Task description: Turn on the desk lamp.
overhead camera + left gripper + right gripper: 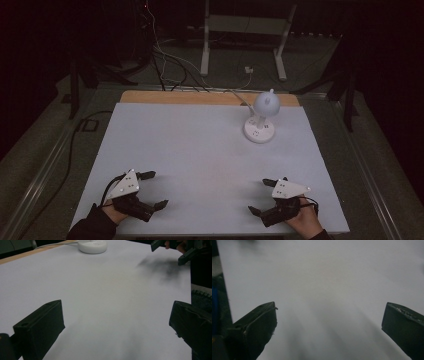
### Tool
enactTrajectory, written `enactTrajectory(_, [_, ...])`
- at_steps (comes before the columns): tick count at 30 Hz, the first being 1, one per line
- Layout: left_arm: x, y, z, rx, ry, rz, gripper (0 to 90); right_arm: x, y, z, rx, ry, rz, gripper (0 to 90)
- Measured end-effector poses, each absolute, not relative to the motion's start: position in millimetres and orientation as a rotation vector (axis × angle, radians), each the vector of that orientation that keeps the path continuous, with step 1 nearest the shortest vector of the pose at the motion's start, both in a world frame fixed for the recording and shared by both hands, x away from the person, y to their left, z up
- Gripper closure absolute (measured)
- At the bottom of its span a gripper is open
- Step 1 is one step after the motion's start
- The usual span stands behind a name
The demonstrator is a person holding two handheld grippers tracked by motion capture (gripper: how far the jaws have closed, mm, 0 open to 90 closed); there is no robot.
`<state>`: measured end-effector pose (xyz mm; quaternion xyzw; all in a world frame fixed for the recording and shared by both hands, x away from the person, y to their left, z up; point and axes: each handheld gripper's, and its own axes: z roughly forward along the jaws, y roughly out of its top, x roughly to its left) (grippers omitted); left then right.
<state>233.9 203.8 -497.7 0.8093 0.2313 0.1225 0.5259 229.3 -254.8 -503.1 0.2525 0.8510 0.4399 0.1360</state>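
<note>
Two hand-held grippers are being held low over the near edge of the white-covered bench [200,150]. The left hand-held gripper [155,189] is being kept wide, nothing between its jaws; the right hand-held gripper [264,196] is likewise being kept wide and empty. The small white desk lamp [262,116], with its round base and domed head, is being left standing at the far right of the bench, well apart from both; its base [92,245] is being seen at the top of the left gripper view, with a white cable [239,96] trailing off the far edge. The reach toward the lamp is judged not yet begun. It is probably best approached by the right hand-held gripper, jaws being kept wide until the stem or base is bracketed, and the cable being avoided so the lamp is not being tipped.
</note>
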Motion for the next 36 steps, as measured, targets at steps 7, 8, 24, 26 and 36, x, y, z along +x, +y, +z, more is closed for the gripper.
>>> enactTrajectory(7, [234,203,-498,1.936,0.559,0.291,0.3,228,-251,-500,0.720,2.469,1.265,0.0])
enactTrajectory(8, [234,203,-498,1.938,0.558,0.289,0.3,228,-250,-499,0.719,2.470,1.263,0.0])
enactTrajectory(24, [233,203,-498,1.940,0.557,0.286,0.3,234,-250,-479,0.720,2.428,1.284,0.5])
enactTrajectory(26, [233,203,-498,1.945,0.556,0.286,0.3,236,-251,-477,0.724,2.421,1.292,0.0])
enactTrajectory(36, [233,202,-498,1.943,0.557,0.282,0.3,247,-255,-466,0.736,2.384,1.312,0.0])
